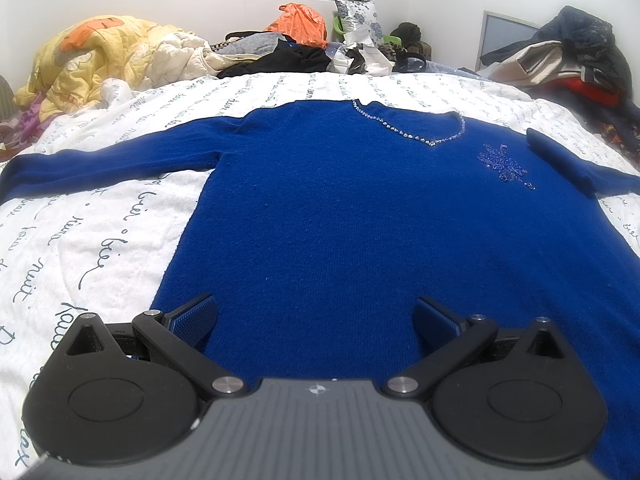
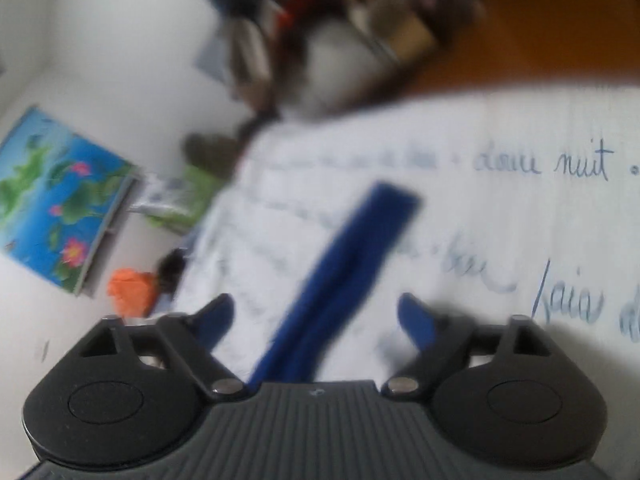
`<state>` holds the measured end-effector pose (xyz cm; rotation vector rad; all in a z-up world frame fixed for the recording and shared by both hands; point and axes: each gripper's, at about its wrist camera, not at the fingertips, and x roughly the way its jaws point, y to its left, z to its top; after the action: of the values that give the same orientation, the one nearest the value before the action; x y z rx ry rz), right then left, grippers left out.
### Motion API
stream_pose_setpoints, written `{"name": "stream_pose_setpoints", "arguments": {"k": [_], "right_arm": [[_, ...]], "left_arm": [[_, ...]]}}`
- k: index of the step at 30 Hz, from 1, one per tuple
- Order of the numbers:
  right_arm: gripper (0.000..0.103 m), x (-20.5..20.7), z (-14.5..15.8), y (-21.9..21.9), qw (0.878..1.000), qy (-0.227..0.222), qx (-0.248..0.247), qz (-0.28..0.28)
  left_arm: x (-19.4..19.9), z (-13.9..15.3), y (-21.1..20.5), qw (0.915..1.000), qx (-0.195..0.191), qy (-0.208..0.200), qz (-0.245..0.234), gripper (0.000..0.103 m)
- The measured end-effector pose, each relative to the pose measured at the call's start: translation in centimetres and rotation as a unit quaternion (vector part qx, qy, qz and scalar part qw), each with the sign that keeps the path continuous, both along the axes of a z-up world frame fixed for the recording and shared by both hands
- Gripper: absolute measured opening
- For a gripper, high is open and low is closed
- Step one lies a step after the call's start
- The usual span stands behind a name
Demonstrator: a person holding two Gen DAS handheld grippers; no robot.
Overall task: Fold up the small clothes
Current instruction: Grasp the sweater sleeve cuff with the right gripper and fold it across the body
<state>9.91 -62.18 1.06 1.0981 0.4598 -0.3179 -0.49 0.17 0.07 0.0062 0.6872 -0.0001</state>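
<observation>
Two claws are showing, and both are standing apart with nothing clamped. Your left gripper is hovering over the lower body of the blue sweater, its blue pads spread wide and gripping no cloth; whether they are brushing the knit I cannot tell. Your right gripper is also gaping, and the right sleeve is running straight up between its fingers without either pad pressing on it. That view is smeared and tilted, so you are looking at a sleeve whose cuff edge is hard to place.

Moving outward, the sweater is lying face up and flat on the white quilt with the script print, both sleeves stretched sideways, the beaded neckline at the far end. Beyond it, heaped bedding and loose clothes are crowding the head of the bed.

Judging from this, you are setting up to fold the right sleeve inward. The risks are lying in that blurred approach: closing while the gripper is swinging could be pinching only one layer, or catching quilt along with knit, dragging the body askew. With the left claw gripping nothing, a pull on the sleeve may be sliding the whole sweater.
</observation>
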Motion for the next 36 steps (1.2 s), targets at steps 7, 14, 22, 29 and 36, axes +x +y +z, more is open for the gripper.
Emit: {"name": "stream_pose_setpoints", "arguments": {"k": [7,14,22,29,36], "right_arm": [[0.055,3.5,-1.7,0.1,0.999,0.013,-0.035,0.016],[0.012,4.1,-1.4,-0.1,0.996,0.025,-0.082,0.031],[0.002,4.7,3.7,6.6,0.976,-0.012,-0.204,0.074],[0.035,4.0,8.1,34.1,0.849,-0.138,-0.259,0.44],[0.059,-1.6,2.7,37.3,0.851,-0.115,-0.275,0.433]], "left_arm": [[0.0,0.0,0.0,1.0,0.0,0.0,0.0,0.103],[0.0,0.0,-0.1,1.0,-0.001,0.0,0.0,0.103],[0.3,-0.1,-0.3,1.0,-0.006,0.0,-0.001,0.103],[0.4,-0.1,-0.3,1.0,-0.003,0.0,-0.002,0.103],[0.2,0.1,0.0,0.9999,-0.009,0.001,-0.005,0.103]]}}
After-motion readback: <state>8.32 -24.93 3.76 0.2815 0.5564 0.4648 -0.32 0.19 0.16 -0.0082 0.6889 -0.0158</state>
